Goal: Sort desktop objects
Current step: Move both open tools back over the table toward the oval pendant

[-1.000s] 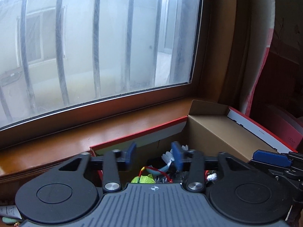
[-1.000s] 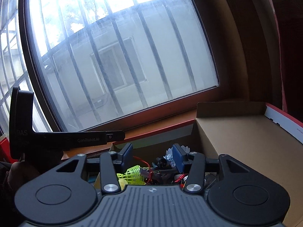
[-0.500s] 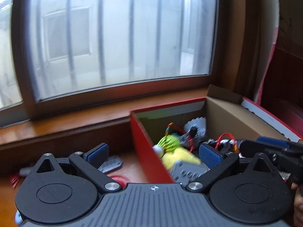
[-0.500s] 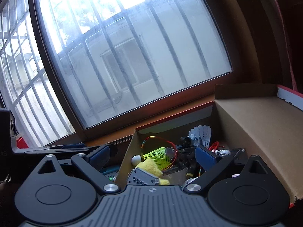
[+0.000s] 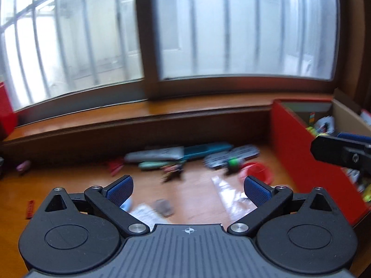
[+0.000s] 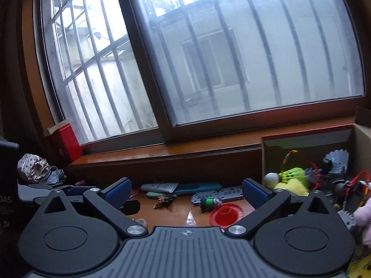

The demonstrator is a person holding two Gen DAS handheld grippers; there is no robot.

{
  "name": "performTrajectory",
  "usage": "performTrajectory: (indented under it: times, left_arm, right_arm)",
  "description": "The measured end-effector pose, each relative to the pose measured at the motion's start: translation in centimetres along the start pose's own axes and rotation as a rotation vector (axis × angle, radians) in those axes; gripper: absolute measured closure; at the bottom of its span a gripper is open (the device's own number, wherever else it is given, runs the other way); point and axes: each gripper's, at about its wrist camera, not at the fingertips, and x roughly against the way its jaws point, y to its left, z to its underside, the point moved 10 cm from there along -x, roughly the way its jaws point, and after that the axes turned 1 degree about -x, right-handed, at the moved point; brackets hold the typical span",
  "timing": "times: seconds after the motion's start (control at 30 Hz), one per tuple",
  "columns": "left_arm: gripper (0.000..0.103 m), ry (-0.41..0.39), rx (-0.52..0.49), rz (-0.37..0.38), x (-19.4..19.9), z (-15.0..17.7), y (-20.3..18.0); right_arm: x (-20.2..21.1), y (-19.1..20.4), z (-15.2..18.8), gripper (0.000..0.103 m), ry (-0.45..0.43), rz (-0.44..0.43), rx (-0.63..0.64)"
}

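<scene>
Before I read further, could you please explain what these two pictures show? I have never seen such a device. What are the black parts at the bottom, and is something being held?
No robot is here. A person carries one hand-held gripper in each hand, and a camera on each looks forward along its two blue-padded fingers. The black parts are the gripper bodies.

The left hand-held gripper is open and holds nothing. The right hand-held gripper is also open and holds nothing.

Both look at a wooden desk under a barred window. On the desk lie a red funnel-like piece, a small green-capped figure, a grey perforated strip and a teal flat case. At the right stands a red cardboard box, already holding a yellow-green shuttlecock and other toys.
</scene>
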Motion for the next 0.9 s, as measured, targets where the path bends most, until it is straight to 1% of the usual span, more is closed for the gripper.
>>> performTrajectory:
  times: [0.17, 0.3, 0.4, 0.5, 0.57, 0.67, 0.73, 0.8, 0.9]
  left_arm:
    - [0.000, 0.023, 0.034, -0.045, 0.5, 2.5, 6.8]
    - [0.000, 0.034, 0.046, -0.066, 0.0, 4.1, 11.3]
    - [0.000, 0.037, 0.034, -0.078, -0.7, 5.0, 13.5]
    - [0.000, 0.045, 0.027, -0.062, -1.5, 5.7, 14.7]
    - [0.000, 0.059, 0.020, -0.038, -2.4, 6.0, 14.7]
    - [0.000, 0.070, -0.006, 0.004, -3.8, 6.2, 14.6]
    - [0.000, 0.070, -0.032, 0.036, -4.7, 6.3, 14.3]
    - [0.000, 0.069, -0.051, 0.088, -5.6, 6.4, 13.7]
    - [0.002, 0.089, -0.045, 0.153, -6.8, 6.9, 13.0]
  right_arm:
    - [-3.8, 5.1, 2.6, 0.000, 0.111, 0.008, -0.034]
    - [-7.1, 8.3, 5.5, 0.000, 0.204, 0.023, -0.066]
    - [-9.6, 9.5, 8.7, 0.000, 0.305, 0.069, -0.099]
    - [-11.2, 10.2, 11.3, 0.000, 0.385, 0.106, -0.136]
    - [-11.7, 10.6, 12.0, 0.000, 0.404, 0.113, -0.150]
    - [-12.5, 11.4, 11.7, 0.000, 0.379, 0.112, -0.137]
    - [-12.8, 11.9, 11.6, 0.000, 0.364, 0.080, -0.163]
    - [-13.1, 12.4, 11.5, 0.000, 0.356, 0.037, -0.204]
    - [-13.4, 13.0, 11.8, 0.000, 0.362, -0.017, -0.259]
